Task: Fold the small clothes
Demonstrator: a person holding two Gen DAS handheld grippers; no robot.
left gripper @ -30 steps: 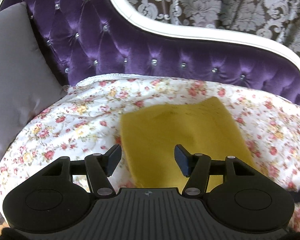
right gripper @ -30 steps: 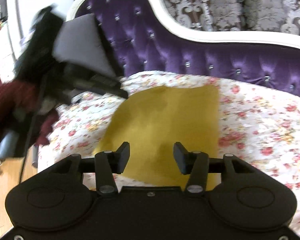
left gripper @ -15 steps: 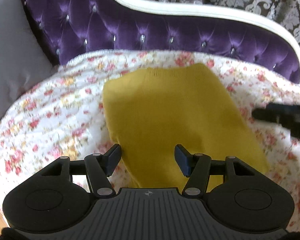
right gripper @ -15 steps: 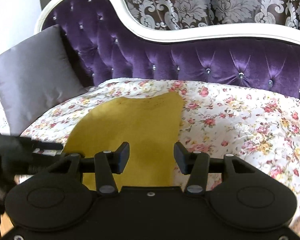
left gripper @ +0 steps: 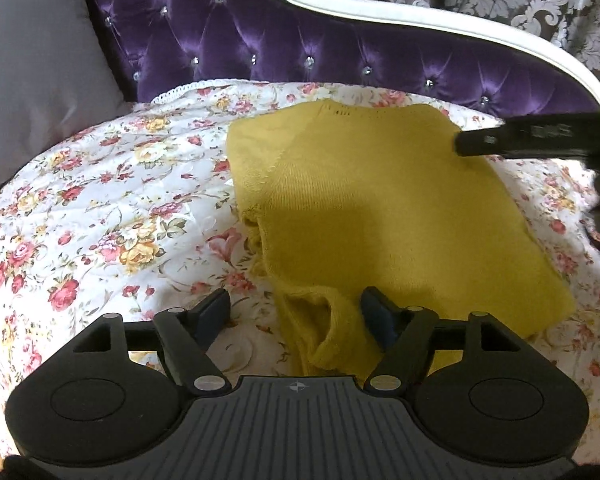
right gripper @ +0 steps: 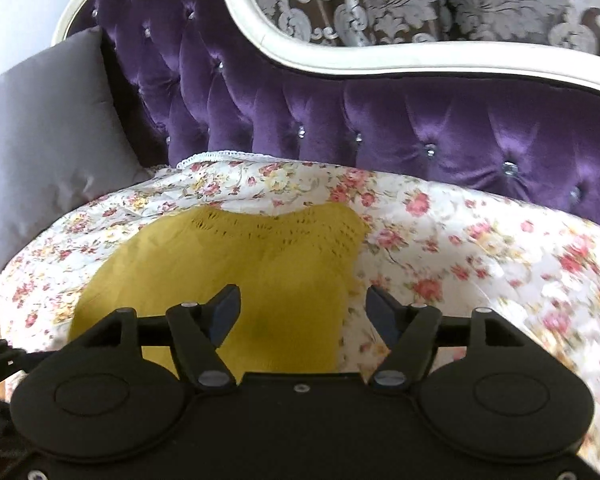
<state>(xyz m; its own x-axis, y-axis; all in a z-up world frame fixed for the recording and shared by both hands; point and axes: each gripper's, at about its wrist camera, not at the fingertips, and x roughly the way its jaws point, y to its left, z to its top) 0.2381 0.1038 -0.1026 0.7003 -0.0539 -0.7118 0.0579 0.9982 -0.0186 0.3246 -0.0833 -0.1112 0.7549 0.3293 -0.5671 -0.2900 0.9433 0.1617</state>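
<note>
On the one floral quilt point(left gripper: 100, 208) over the purple sofa point(left gripper: 260, 40), beside one grey cushion point(left gripper: 28, 64): one yellow knit garment point(left gripper: 380, 208), flat, left gripper point(left gripper: 294, 316) opening round its rumpled near corner, right gripper point(right gripper: 302, 314) opening over its right edge, unpinched; garment's far left side hidden from right wrist.

A purple tufted sofa point(right gripper: 380, 120) with a white curved frame carries everything. A floral quilt point(left gripper: 100, 208) covers its seat, reaching the backrest. A folded yellow knit garment point(left gripper: 372, 216) lies flat on the quilt, near its middle. A grey cushion point(right gripper: 48, 136) leans against the sofa's end, left of the garment, touching the quilt's edge.
</note>
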